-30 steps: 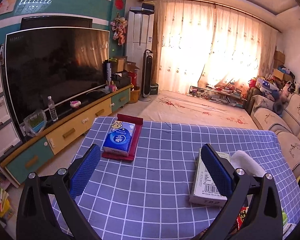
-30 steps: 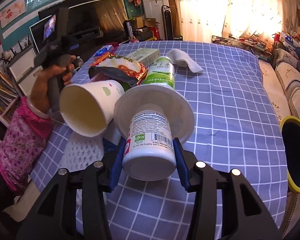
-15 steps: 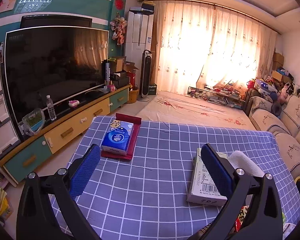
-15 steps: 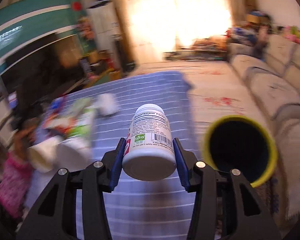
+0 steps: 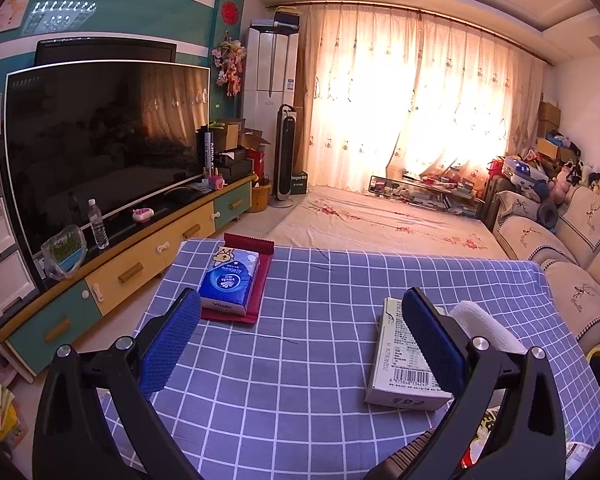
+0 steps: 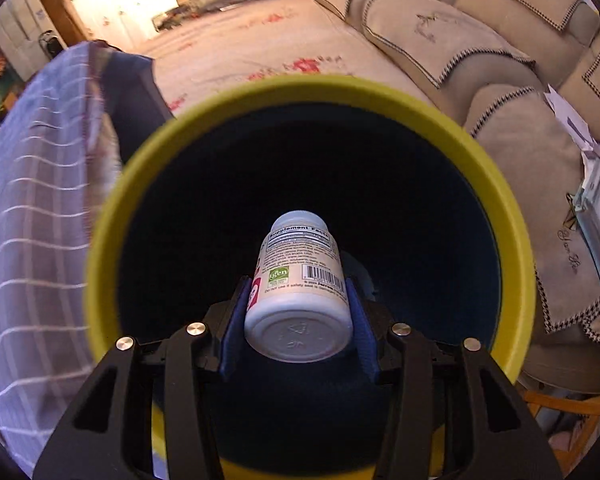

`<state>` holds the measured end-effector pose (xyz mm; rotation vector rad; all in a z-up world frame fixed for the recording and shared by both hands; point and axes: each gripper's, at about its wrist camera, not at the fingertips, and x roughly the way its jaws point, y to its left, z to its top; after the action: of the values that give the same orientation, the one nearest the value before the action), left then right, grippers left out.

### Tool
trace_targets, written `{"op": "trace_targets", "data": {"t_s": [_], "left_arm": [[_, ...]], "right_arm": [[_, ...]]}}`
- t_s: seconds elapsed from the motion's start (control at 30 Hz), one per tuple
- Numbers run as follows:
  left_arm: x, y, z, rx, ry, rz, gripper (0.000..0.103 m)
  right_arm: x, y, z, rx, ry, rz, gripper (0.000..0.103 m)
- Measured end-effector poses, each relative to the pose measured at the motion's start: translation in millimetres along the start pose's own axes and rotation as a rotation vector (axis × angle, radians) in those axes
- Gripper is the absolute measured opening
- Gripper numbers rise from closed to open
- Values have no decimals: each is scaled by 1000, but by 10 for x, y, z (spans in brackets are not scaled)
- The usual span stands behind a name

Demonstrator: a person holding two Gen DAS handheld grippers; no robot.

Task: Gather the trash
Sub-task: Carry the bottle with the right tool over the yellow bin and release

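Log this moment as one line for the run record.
right gripper: shut on supplement bottle | over yellow-rimmed bin | left gripper: open, empty

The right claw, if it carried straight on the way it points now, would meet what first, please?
Probably nothing until the dark inside of the yellow-rimmed bin: the right claw, shut on the supplement bottle, points into its mouth. Depth is unclear.

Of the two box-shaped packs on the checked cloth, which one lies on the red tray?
The blue tissue pack lies on the red tray, far left. The white carton with the barcode lies directly on the cloth.
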<state>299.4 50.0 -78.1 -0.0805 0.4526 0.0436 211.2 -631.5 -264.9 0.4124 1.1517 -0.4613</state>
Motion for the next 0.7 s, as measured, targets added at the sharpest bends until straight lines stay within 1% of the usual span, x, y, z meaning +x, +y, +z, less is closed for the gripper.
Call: {"op": "trace_targets", "data": {"t_s": [0.1,0.13,0.17,0.2,0.23,0.37,0.5,0.53,0.6,0.7], "left_arm": [[2,-37,-7,13,10,-11,99],[-6,-50,-8,18,9,-15,99],[-16,-64,-5,22,7,-16,99],[-21,-73,1,25,5,-18,99],[-38,-86,6,29,1,-21,99],[-138,-130,57,36,-18,-33,99],[-369,-213,102,35,-38,-74,99],[-440,-245,107,42,-43,-90,99],[-612,-321,98,74,-55,-113,99],[-871,-460,28,142,-59,-138,99]], "right_arm": [[153,-18,28,27,30,-19,45],[162,-24,27,40,42,-6,47],[123,-20,55,48,34,2,51],[73,-40,37,49,15,-11,56],[14,-20,21,43,3,-23,56],[-305,33,-163,30,-61,37,56],[-695,94,-416,5,-137,75,58],[-756,97,-406,2,-150,84,59],[-933,134,-516,-9,-184,96,60],[-1123,139,-578,-22,-229,106,61]]}}
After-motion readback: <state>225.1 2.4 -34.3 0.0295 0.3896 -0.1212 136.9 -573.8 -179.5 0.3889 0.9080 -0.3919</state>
